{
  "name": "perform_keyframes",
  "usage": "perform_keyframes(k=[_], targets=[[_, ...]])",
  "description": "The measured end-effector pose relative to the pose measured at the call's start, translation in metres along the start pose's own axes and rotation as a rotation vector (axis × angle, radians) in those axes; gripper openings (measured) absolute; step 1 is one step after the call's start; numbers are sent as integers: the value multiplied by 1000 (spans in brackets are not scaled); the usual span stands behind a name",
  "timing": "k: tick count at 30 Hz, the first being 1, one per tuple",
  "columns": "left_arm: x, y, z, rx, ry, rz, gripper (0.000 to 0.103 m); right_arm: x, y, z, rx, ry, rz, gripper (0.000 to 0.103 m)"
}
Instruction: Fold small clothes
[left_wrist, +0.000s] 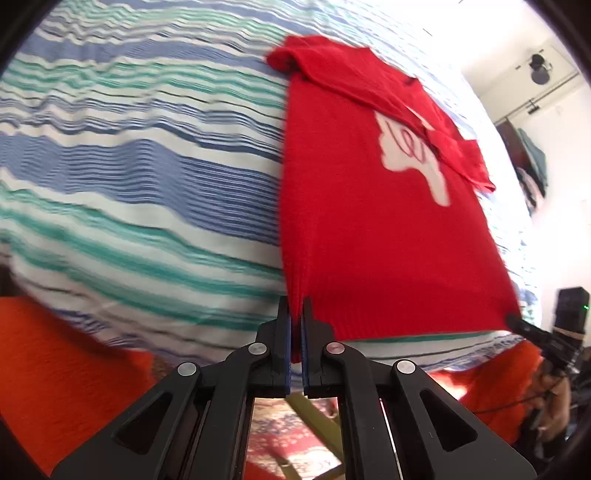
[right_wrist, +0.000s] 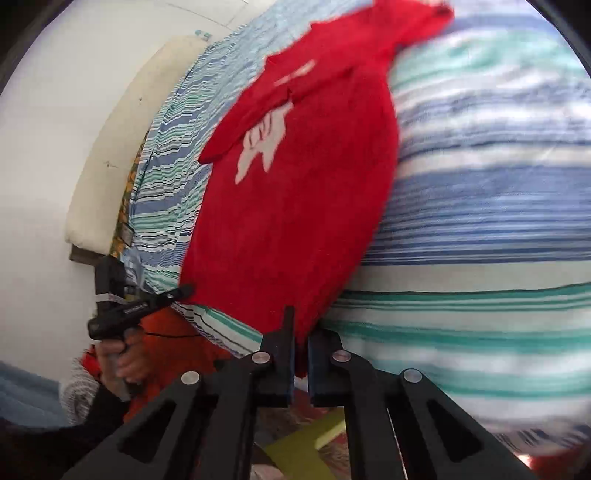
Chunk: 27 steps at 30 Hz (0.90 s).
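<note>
A small red sweater (left_wrist: 369, 229) with a white figure on its front lies on a striped bed sheet (left_wrist: 129, 177), its sleeves folded across the chest. My left gripper (left_wrist: 296, 314) is shut on the sweater's near hem corner. My right gripper (right_wrist: 300, 332) is shut on the other hem corner of the sweater (right_wrist: 295, 206). The right gripper also shows in the left wrist view (left_wrist: 517, 321), pinching the hem. The left gripper shows in the right wrist view (right_wrist: 184, 290), at the hem's far corner.
The blue, green and white striped sheet (right_wrist: 498, 206) covers the bed. An orange blanket (left_wrist: 66, 369) hangs at the bed's near edge. A cream headboard pad (right_wrist: 122, 155) leans on the white wall. A patterned rug (left_wrist: 291, 435) lies below.
</note>
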<state>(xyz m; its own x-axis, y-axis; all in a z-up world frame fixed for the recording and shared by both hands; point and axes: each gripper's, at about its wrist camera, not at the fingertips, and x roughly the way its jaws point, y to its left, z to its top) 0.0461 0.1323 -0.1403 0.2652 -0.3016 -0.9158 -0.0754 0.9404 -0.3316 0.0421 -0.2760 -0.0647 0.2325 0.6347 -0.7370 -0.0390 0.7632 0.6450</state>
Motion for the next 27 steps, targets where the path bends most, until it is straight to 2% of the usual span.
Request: perform_keyframes(k=[1, 3, 6, 10, 19, 25, 27], targets=[[2, 2, -1, 8, 6, 15, 1, -9, 1, -2, -7, -6, -40, 4], [19, -6, -5, 54, 38, 95, 1, -11, 0, -6, -3, -1, -90, 4], [33, -15, -7, 109, 53, 187, 1, 13, -11, -11, 12, 65, -173, 4], [37, -9, -6, 81, 69, 182, 2, 26, -23, -13, 52, 58, -190, 3], [64, -30, -4, 154, 75, 304, 3, 37, -5, -18, -119, 56, -357, 3], [66, -37, -3, 178, 66, 334, 6, 34, -9, -21, -135, 35, -363, 2], [62, -40, -4, 188, 61, 352, 11, 33, -6, -23, -146, 30, -367, 3]])
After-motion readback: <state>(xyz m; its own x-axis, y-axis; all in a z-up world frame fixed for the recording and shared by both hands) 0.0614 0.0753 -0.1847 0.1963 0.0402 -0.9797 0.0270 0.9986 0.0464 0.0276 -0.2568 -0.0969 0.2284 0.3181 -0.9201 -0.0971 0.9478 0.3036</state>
